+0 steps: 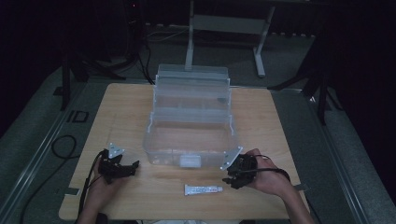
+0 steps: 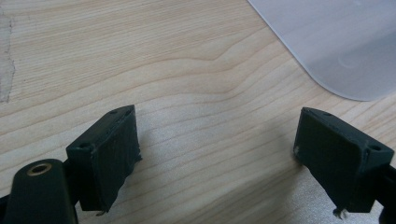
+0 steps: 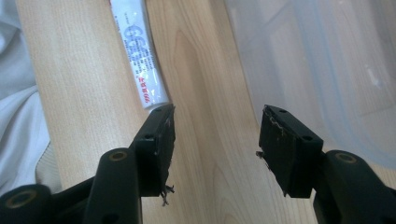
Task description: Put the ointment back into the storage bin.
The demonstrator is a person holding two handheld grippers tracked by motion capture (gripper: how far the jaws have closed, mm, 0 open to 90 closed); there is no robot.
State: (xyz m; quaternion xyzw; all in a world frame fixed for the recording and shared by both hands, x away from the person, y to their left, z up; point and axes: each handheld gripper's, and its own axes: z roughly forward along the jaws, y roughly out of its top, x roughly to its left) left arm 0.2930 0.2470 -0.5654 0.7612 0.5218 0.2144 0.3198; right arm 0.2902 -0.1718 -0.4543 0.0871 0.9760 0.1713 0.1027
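In the high view, a clear plastic tiered storage box stands open at the centre of the light wooden worktop. A small white tube with printed text lies below it, near the bottom edge. The left claw sits at lower left, the right claw at lower right beside the tube.

In the left gripper view, the left claw is spread over bare wood, the box's corner at upper right.

In the right gripper view, the right claw is spread, holding nothing; the tube lies at upper left, touching or just behind its left jaw.
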